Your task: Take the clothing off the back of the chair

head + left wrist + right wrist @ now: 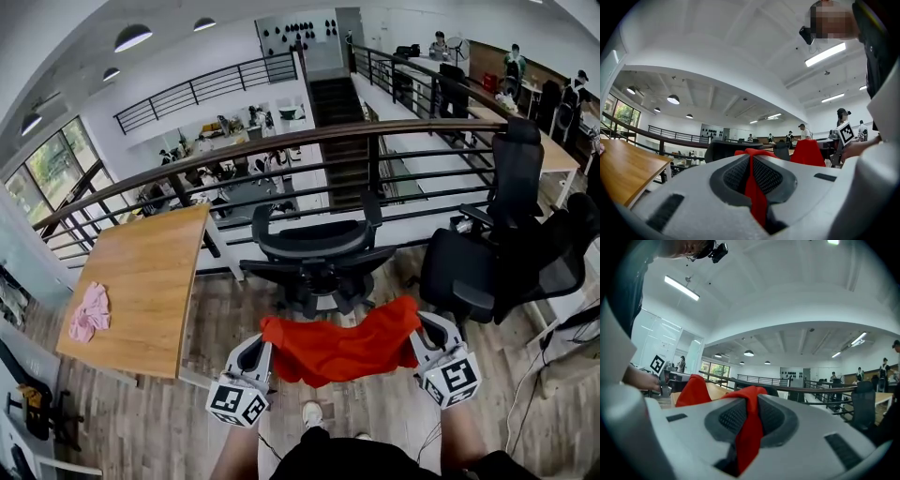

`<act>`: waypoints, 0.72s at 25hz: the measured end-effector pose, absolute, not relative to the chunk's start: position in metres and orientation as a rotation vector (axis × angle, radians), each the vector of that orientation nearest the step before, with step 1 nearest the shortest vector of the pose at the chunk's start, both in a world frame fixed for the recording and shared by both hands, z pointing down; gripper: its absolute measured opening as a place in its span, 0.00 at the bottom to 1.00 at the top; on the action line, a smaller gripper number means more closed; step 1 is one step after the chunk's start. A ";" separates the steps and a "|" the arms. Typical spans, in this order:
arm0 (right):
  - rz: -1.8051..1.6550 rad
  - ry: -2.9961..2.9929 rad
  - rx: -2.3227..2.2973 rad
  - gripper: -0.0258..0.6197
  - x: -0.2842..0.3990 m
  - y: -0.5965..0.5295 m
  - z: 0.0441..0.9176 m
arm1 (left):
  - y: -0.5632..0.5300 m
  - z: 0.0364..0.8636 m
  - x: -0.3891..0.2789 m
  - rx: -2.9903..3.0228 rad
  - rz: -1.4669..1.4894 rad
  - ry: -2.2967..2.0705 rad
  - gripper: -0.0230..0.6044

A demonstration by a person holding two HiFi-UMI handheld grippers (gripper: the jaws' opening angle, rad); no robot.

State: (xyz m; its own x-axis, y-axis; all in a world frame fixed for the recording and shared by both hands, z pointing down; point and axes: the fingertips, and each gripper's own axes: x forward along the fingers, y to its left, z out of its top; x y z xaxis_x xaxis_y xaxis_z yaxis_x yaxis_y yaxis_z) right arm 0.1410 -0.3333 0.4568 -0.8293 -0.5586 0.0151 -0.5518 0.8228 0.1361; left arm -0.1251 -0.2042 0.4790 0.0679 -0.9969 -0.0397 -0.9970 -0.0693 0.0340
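A red garment [342,345] hangs stretched between my two grippers, clear of the black office chair [314,251] that stands just beyond it. My left gripper [263,349] is shut on the garment's left end, and red cloth [754,187] is pinched between its jaws. My right gripper [419,336] is shut on the right end, with a fold of red cloth [749,430] squeezed between its jaws. In the left gripper view the garment's far end [806,153] shows beside the other hand. The chair's back carries no clothing.
A wooden table [141,281] stands to the left with a pink cloth [89,314] on it. More black chairs [506,253] crowd the right. A dark railing [281,155] runs behind the chair. My shoe [312,413] shows on the wood floor below.
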 end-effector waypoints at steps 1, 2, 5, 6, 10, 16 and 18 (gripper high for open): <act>-0.183 -2.942 0.893 0.13 0.144 -0.331 0.462 | -0.202 0.485 -0.122 -2.300 0.083 2.154 0.08; -0.171 -2.937 0.887 0.13 0.147 -0.328 0.467 | -0.200 0.490 -0.120 -2.304 0.082 2.168 0.08; -0.146 -2.921 0.868 0.13 0.154 -0.320 0.484 | -0.191 0.505 -0.111 -2.304 0.066 2.197 0.08; -0.144 -2.918 0.862 0.13 0.156 -0.318 0.488 | -0.188 0.508 -0.107 -2.303 0.062 2.201 0.08; -0.143 -2.919 0.838 0.13 0.162 -0.308 0.498 | -0.175 0.518 -0.098 -2.294 0.050 2.218 0.08; -0.123 -2.919 0.814 0.13 0.165 -0.298 0.509 | -0.167 0.529 -0.090 -2.293 0.014 2.245 0.08; -0.125 -2.921 0.810 0.13 0.166 -0.298 0.511 | -0.165 0.529 -0.086 -2.293 0.009 2.242 0.08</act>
